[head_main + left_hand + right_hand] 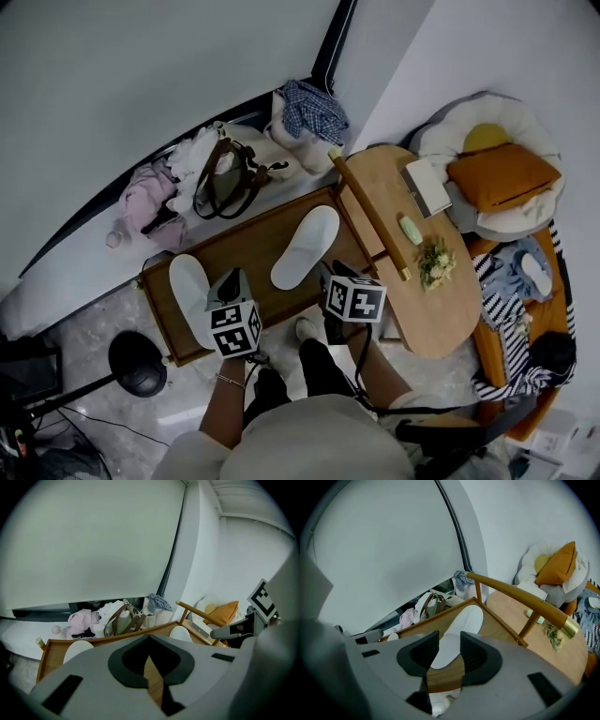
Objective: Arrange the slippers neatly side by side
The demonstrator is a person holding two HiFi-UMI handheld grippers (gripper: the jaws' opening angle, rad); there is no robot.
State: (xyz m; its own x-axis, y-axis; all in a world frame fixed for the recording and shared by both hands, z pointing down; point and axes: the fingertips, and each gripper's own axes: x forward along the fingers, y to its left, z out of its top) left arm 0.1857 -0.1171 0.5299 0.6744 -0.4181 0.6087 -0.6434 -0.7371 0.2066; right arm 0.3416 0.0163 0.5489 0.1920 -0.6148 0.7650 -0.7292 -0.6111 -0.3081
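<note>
Two white slippers lie apart on a low wooden platform (253, 239). The left slipper (187, 291) lies at the platform's left end and the right slipper (307, 246) lies angled near the middle. My left gripper (230, 283) hangs over the platform's front edge beside the left slipper, jaws shut and empty (149, 638). In its view the left slipper (77, 649) and the right slipper (180, 632) flank the jaws. My right gripper (330, 277) is at the right slipper's near end, open (449, 639), with that slipper (461, 627) showing through the gap, untouched.
A long wooden rail (370, 211) borders the platform's right side. A round wooden table (459, 314) with a book and dried flowers stands right. A brown bag (225, 178), pink clothes (150, 197) and a plaid cloth (314, 108) lie behind. A black lamp base (138, 361) sits front left.
</note>
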